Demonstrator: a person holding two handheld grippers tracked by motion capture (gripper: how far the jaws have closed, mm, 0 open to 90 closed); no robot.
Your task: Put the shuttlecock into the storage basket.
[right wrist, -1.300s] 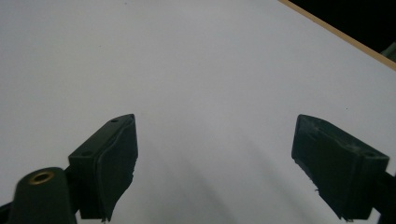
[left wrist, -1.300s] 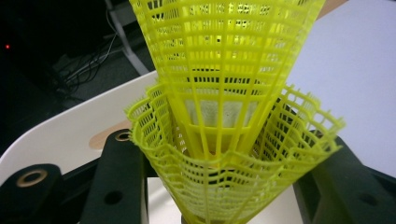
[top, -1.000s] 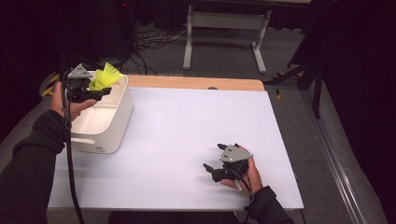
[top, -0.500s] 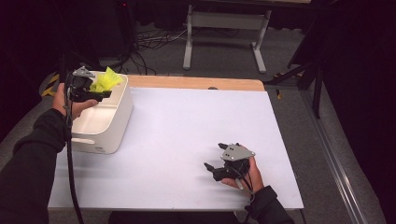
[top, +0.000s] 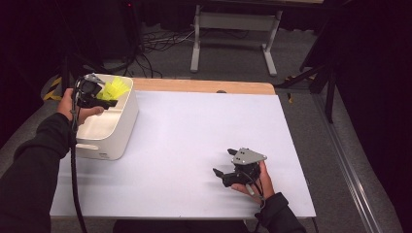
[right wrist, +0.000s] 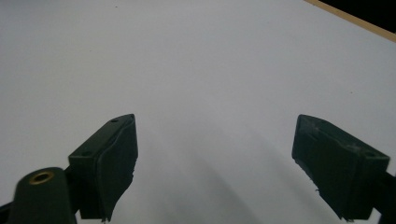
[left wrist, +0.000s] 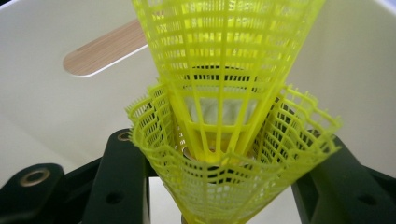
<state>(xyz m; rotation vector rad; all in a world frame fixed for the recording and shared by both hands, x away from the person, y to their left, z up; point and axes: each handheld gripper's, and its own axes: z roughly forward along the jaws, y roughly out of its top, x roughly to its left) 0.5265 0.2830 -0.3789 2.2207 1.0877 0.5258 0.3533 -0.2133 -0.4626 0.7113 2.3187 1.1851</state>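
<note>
**Shuttlecocks held over the bin**

High view: the left gripper point(top: 104, 97) clamps yellow shuttlecocks point(top: 114, 88) above the white bin point(top: 112, 138). The right gripper point(top: 224, 167) rests low over the table point(top: 194, 126).

Left gripper view: two nested shuttlecocks point(left wrist: 224, 140) pinched between the jaws.

Right gripper view: jaws wide, nothing between them.

In the left gripper view the upper yellow shuttlecock point(left wrist: 224, 70) runs off the top edge, and the lower shuttlecock point(left wrist: 233, 186) it is nested in is cut off at the bottom, its cork base unseen. The lower shuttlecock hides the left claw's point(left wrist: 224, 186) inner pad faces. In the high view the white bin's point(top: 104, 131) floor lies partly behind the hand.
</note>
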